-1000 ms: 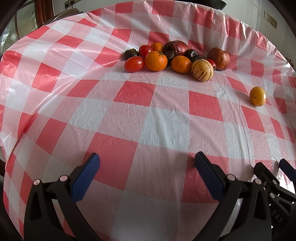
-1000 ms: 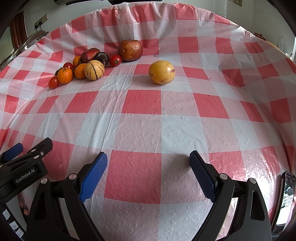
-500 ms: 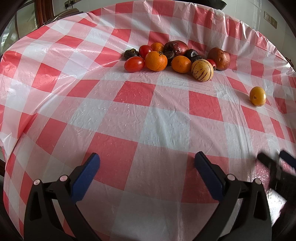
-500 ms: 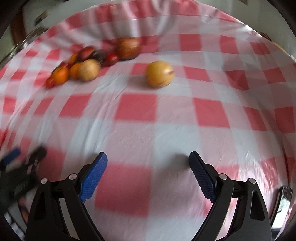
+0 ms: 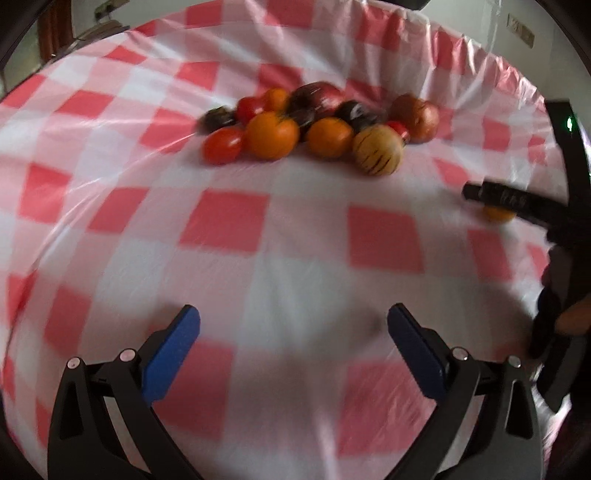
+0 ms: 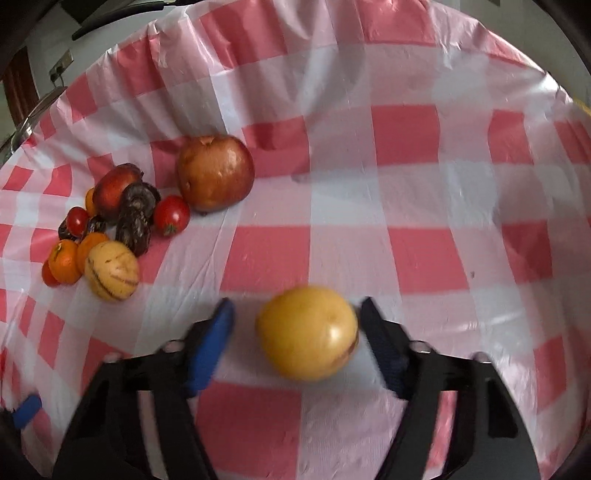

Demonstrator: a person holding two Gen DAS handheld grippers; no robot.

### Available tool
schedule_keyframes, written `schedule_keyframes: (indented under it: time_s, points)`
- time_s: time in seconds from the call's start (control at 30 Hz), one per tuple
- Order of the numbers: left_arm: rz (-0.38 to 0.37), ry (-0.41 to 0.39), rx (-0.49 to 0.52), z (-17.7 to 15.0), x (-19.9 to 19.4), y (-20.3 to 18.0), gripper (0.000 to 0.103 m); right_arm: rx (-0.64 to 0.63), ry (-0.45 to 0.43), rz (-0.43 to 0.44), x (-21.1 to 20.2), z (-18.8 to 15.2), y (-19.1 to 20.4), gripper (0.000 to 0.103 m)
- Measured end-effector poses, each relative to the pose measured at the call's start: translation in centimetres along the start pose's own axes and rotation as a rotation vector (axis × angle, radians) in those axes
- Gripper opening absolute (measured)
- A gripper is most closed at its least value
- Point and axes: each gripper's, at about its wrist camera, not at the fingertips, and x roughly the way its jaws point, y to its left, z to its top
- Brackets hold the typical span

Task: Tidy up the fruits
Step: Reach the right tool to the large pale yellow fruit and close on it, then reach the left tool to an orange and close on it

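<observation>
A yellow round fruit (image 6: pixel 306 332) lies on the red-and-white checked tablecloth (image 6: pixel 406 258), apart from the others. My right gripper (image 6: pixel 295 314) straddles it and its jaws are closing. The right pad is at the fruit's edge, while a gap shows beside the left pad. In the left wrist view one of its fingers (image 5: pixel 495 197) crosses above that fruit (image 5: pixel 498 215). The fruit pile (image 5: pixel 317 125) holds a striped melon (image 6: pixel 112 271), oranges (image 5: pixel 271 134), tomatoes (image 6: pixel 171 218), dark fruits and a large brown fruit (image 6: pixel 216 173). My left gripper (image 5: pixel 293 314) hangs open over bare cloth, short of the pile.
The cloth drops over the round table's far rim (image 6: pixel 332 22). A hand (image 5: pixel 572 317) on the right gripper's handle fills the right edge of the left wrist view. A blue tip of the left gripper (image 6: pixel 26 406) shows at the right wrist view's lower left.
The right gripper has moved forward to the yellow fruit and its jaws have narrowed around it. The left gripper has shifted a little toward the pile.
</observation>
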Motion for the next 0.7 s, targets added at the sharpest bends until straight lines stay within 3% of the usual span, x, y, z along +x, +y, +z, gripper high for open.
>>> schedule_keyframes:
  time_s: [0.03, 0.2, 0.27, 0.37, 0.47, 0.7]
  points:
    - [-0.004, -0.006, 0.002, 0.8, 0.4, -0.5, 0.102, 0.002, -0.010, -0.003, -0.1, 0.0, -0.1, 0.047]
    - [-0.043, -0.050, 0.028, 4.6, 2.5, -3.8, 0.097, 0.127, -0.038, 0.077, -0.7, 0.0, -2.7, 0.046]
    - [-0.009, -0.062, 0.017, 5.6, 3.1, -4.3, 0.097, 0.191, -0.052, 0.127, -0.8, 0.0, -4.0, 0.046]
    - [-0.020, -0.098, -0.032, 6.4, 2.3, -2.7, 0.097, 0.232, -0.063, 0.153, -0.8, -0.2, -5.1, 0.046]
    - [0.065, -0.154, -0.046, 7.5, 1.3, 0.6, 0.096, 0.264, -0.072, 0.173, -1.0, -0.5, -5.7, 0.046]
    - [0.089, -0.027, -0.057, 8.7, 5.5, 4.8, 0.081, 0.268, -0.071, 0.172, -0.8, -0.6, -5.5, 0.047]
